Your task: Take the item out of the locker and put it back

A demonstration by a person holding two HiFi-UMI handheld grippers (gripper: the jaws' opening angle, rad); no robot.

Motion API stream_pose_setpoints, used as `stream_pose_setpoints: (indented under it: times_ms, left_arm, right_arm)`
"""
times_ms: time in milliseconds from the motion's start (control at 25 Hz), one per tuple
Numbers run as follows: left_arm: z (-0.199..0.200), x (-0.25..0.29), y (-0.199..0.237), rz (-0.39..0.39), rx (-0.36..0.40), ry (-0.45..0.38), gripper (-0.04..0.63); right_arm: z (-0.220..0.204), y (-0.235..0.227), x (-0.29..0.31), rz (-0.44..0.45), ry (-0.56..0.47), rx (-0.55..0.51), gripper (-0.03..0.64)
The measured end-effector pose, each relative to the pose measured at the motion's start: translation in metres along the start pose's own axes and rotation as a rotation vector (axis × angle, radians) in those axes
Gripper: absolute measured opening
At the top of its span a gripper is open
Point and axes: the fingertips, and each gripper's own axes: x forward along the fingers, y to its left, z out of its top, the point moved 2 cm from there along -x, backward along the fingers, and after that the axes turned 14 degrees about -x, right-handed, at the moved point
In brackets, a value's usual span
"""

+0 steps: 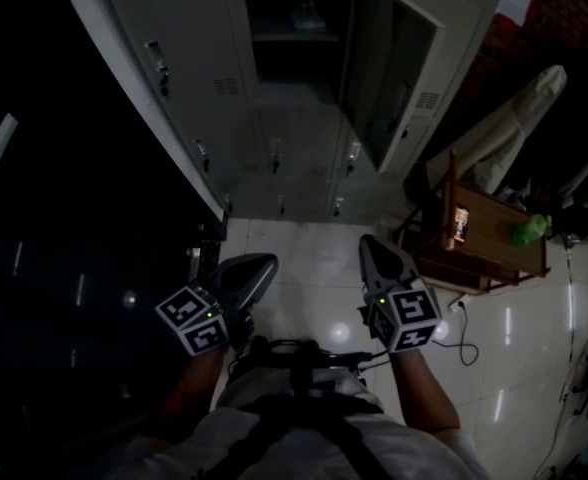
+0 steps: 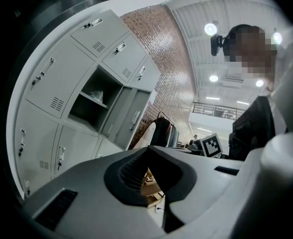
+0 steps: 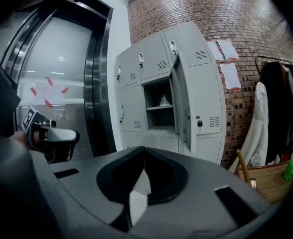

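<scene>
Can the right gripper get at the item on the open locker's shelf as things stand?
Probably not yet: the door stands open and nothing blocks the way, but the right gripper is shut and well short of the item.

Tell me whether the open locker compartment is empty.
No, a small pale item sits on its shelf.

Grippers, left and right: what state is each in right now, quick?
Left gripper: closed, holding nothing.
Right gripper: closed, holding nothing.
</scene>
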Motion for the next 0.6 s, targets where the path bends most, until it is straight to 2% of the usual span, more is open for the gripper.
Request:
stream_pose_setpoints:
  times_ms: [320,600]
  left_arm:
    - [0.003,0.010,0.004,0.000,-0.003,0.005,0.000]
    - [0.025,0.022,0.030,-0.016,0.006,0.011,0.000]
  right_arm:
    - [0.000,-0.009,0.008,-0.004,-0.001,-0.005,0.000]
    - [0.003,-0.002,0.047,0.018,0.023,-0.020,0.000]
